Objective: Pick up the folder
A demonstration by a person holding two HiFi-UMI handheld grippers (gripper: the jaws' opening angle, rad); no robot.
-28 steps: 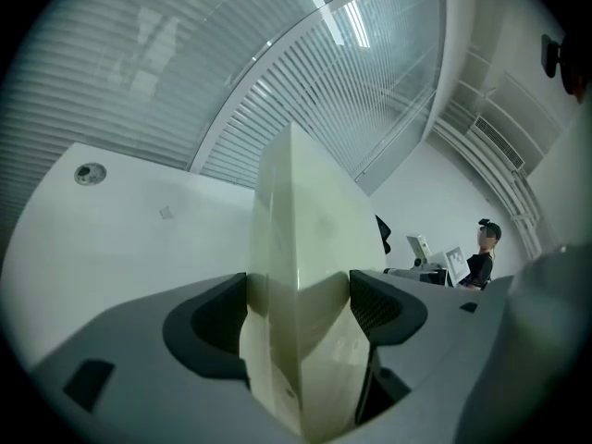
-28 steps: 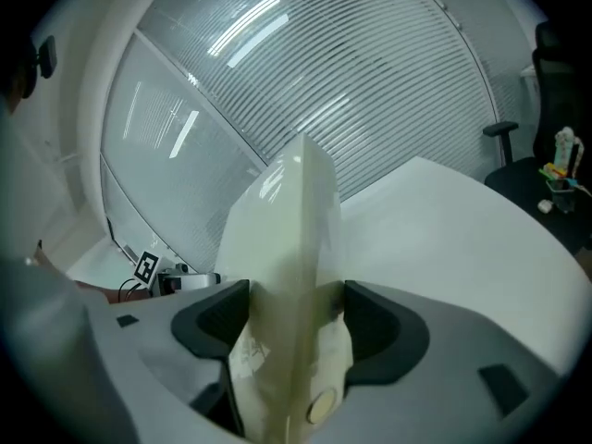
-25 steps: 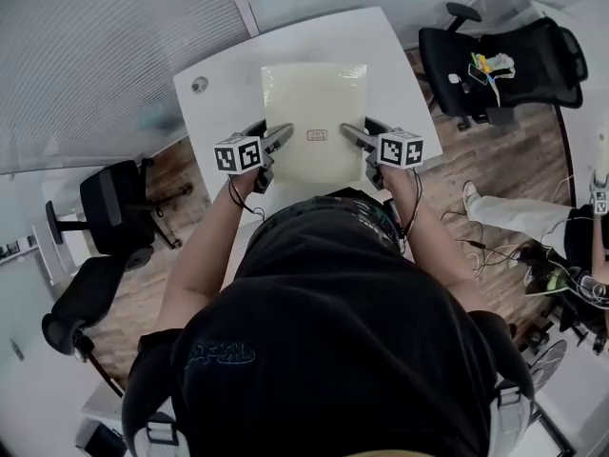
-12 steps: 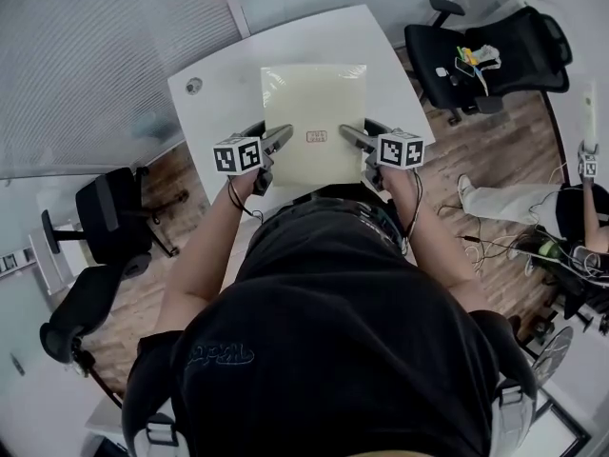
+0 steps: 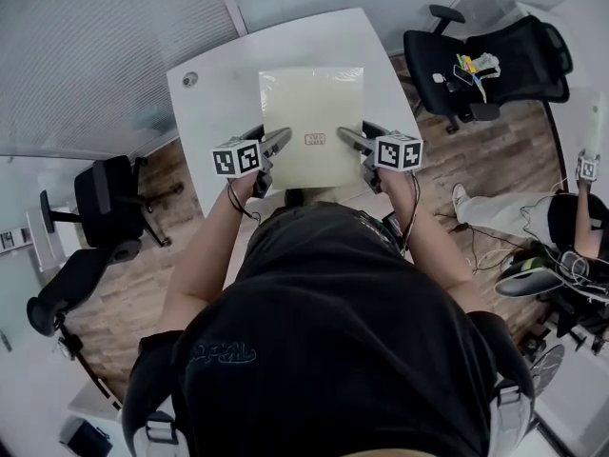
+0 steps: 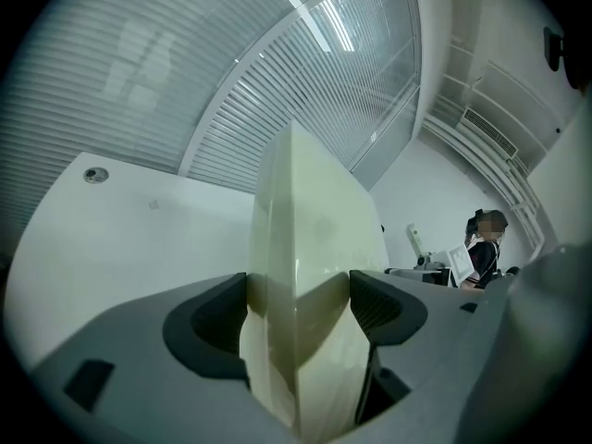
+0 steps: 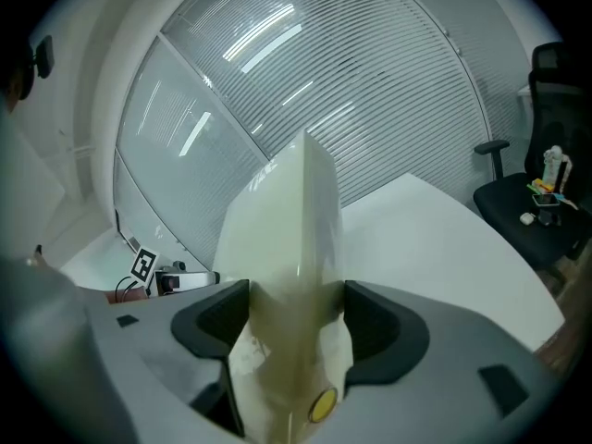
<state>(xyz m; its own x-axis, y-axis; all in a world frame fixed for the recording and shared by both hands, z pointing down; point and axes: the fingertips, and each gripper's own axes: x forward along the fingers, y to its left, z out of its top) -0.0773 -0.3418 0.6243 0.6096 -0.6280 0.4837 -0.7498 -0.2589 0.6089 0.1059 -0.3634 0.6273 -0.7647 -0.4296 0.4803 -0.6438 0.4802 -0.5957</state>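
The white table point(image 5: 214, 93) stood in front of me, with the pale yellow folder point(image 5: 311, 112) over its middle. My left gripper point(image 5: 279, 141) was clamped on the folder's near left edge and my right gripper point(image 5: 346, 138) on its near right edge, each with both jaws pressed against it.

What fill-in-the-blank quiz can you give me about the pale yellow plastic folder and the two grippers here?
1. The left gripper and the right gripper are both ____ on the pale yellow plastic folder.
2. Under the folder is a rounded table with a ____ top.
3. The black office chair carrying small items stands on the person's ____ side.
Missing words: shut; white; right.
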